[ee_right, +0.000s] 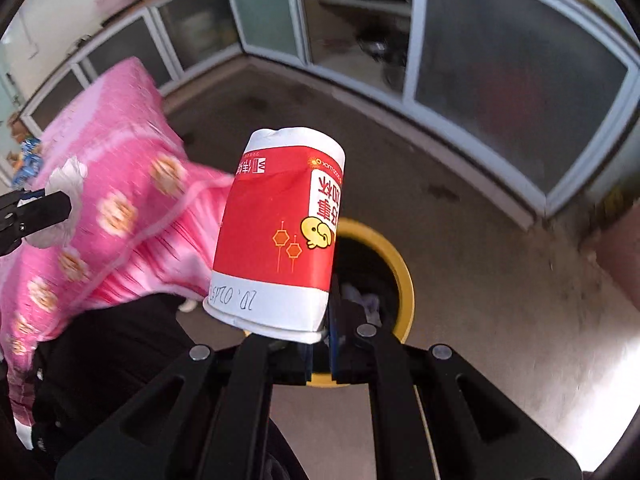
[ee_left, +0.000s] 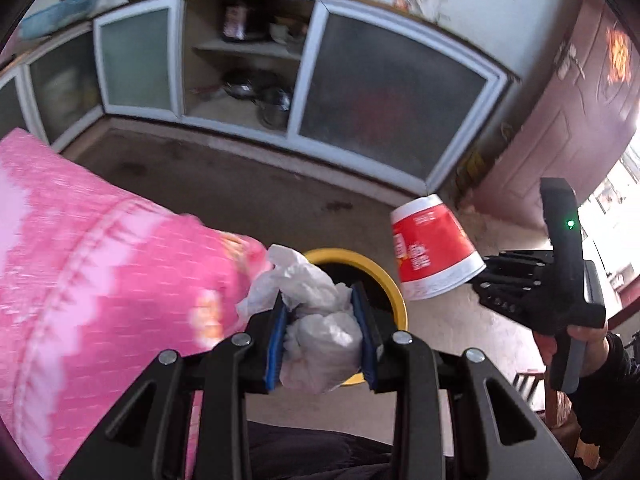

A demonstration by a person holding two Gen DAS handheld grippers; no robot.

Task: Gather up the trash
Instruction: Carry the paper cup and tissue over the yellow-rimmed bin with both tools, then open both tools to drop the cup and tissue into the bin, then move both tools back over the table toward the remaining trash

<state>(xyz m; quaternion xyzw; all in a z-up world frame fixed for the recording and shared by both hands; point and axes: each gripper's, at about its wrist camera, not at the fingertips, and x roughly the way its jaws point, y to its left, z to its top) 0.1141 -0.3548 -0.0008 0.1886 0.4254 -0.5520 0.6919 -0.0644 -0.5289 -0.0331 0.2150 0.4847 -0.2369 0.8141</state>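
Note:
My left gripper (ee_left: pixel 322 320) is shut on a crumpled white tissue wad (ee_left: pixel 316 332) and holds it above the near rim of a yellow-rimmed trash bin (ee_left: pixel 394 292) on the floor. My right gripper (ee_right: pixel 324 340) is shut on the rim of a red and white paper cup (ee_right: pixel 280 236), held upside down just left of the bin (ee_right: pixel 404 272). In the left wrist view the cup (ee_left: pixel 430 252) hangs to the right of the bin, with the right gripper (ee_left: pixel 486 276) behind it. In the right wrist view the left gripper (ee_right: pixel 48 208) with its tissue (ee_right: pixel 70 184) is at far left.
A pink patterned blanket (ee_left: pixel 92 276) covers the left side, close to the bin. White-framed glass floor cabinets (ee_left: pixel 384 96) line the far wall, one bay open with pots (ee_left: pixel 272 104). A maroon door (ee_left: pixel 560 120) stands at right. Some trash lies inside the bin (ee_right: pixel 364 300).

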